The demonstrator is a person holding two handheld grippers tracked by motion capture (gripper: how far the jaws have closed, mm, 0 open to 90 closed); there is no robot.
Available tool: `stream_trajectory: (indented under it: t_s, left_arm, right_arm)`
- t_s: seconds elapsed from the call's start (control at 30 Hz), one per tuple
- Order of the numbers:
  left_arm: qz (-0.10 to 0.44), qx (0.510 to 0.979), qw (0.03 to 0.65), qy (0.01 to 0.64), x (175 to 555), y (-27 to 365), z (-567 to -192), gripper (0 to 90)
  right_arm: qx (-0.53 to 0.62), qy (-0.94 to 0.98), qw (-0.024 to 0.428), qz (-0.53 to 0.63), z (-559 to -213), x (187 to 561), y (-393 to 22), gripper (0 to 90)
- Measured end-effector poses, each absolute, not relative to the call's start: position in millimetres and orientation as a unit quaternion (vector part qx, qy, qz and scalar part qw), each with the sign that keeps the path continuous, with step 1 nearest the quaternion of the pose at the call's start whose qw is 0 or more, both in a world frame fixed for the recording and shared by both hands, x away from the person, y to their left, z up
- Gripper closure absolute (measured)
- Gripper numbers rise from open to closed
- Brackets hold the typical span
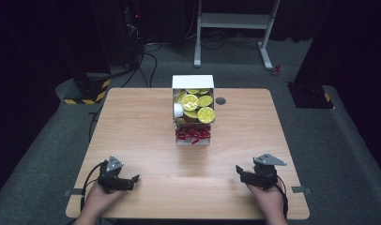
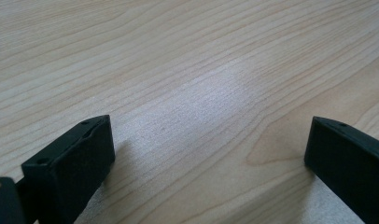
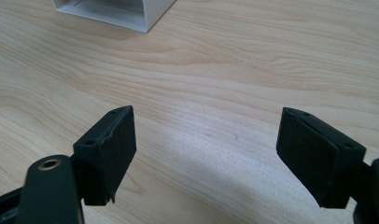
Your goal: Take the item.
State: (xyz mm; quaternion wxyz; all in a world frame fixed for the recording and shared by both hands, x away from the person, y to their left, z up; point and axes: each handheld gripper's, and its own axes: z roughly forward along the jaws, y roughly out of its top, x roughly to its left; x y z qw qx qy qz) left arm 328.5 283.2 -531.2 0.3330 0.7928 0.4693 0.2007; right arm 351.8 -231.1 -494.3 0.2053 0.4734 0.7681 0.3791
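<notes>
The white box point(image 1: 193, 108) stands at 12 o'clock on the table point(image 1: 141, 122); bare wood lies before it. The left gripper point(image 1: 132, 180) and right gripper point(image 1: 240, 172) rest near the front edge, jaws apart, holding nothing.

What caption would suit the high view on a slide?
Two hand-held grippers, left and right, rest open before a white box of yellow-lidded cups.

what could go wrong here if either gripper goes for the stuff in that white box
The yellow-lidded cups are packed tight in the white box, so the jaws may have no gap to slide into and could knock a neighbour out.

The box looks light and loose on the table; a push from the left gripper or right gripper might shove it back.

The red pieces lie jumbled in the front part, so a pinch may lift several or none.
</notes>
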Motion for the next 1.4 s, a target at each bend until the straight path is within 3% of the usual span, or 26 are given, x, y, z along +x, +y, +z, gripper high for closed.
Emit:
stream_trajectory:
  t_s: [0.63,0.93,1.4]
  left_arm:
    - [0.197,0.796,0.333,0.466,328,283,-531,0.9]
    - [0.195,0.798,0.330,0.465,328,284,-531,0.8]
    - [0.194,0.799,0.333,0.462,328,283,-531,0.5]
  right_arm:
    - [0.443,0.772,0.233,0.391,-479,351,-210,31.1]
    - [0.430,0.783,0.209,0.398,-475,353,-197,37.9]
    - [0.409,0.770,0.238,0.428,-450,354,-176,36.7]
